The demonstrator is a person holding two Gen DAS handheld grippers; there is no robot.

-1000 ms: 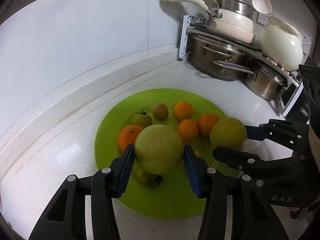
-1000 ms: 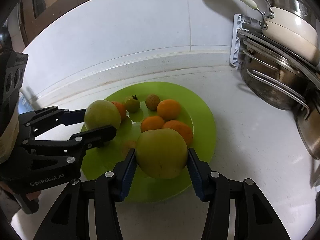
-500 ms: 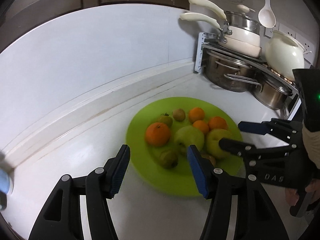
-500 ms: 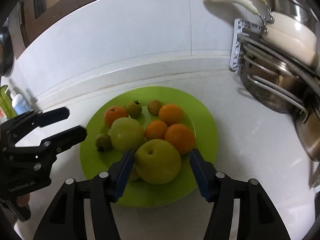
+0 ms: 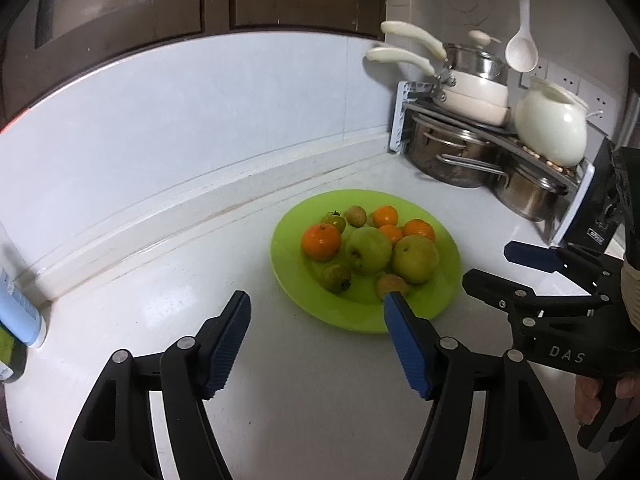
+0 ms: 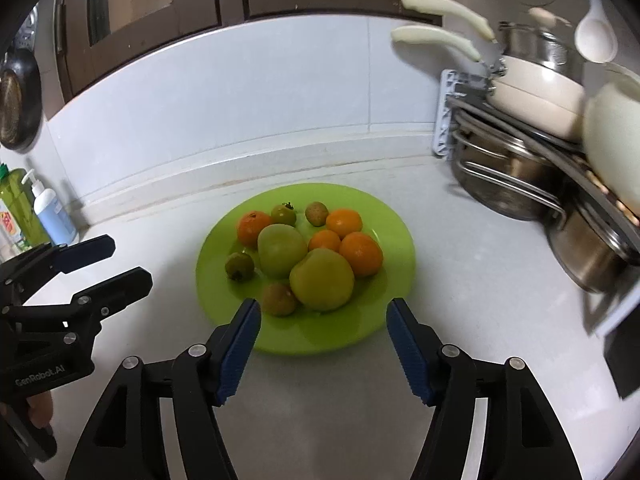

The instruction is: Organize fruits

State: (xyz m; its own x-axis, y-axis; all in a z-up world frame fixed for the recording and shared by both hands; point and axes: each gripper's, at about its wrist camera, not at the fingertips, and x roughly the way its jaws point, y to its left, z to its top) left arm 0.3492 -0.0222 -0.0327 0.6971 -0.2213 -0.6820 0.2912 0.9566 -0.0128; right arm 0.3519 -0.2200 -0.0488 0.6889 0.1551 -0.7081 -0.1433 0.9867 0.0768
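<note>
A green plate (image 6: pixel 390 216) rests on the white tabletop (image 6: pixel 460 280) and carries all the fruit: two large green apples (image 6: pixel 322 280) touching at the centre, four oranges (image 6: pixel 361 254) ranged behind and to either side of them, and several small greenish-brown fruits (image 6: pixel 279 299) near the rim, whose kind cannot be told at this size. The left tongs (image 5: pixel 316 340) are spread wide and hold nothing, poised above the bare tabletop to the near left of the plate; their right finger overlaps the plate's near edge in the left wrist view. The right tongs (image 6: pixel 324 344) are likewise spread and hold nothing, at the plate's near rim. Each tool also appears in the other's view, at the plate's left and right sides. To the far right, a rack (image 5: pixel 404 116) holds steel pots (image 5: pixel 448 156), a cream pan with pale handles (image 5: pixel 476 96) and a white jug (image 5: pixel 550 124); a white ladle (image 5: pixel 522 52) hangs above. At the far left stand a blue pump bottle (image 6: pixel 50 210) and a green bottle (image 6: pixel 16 196). Nothing lies between either tool and the fruit.
</note>
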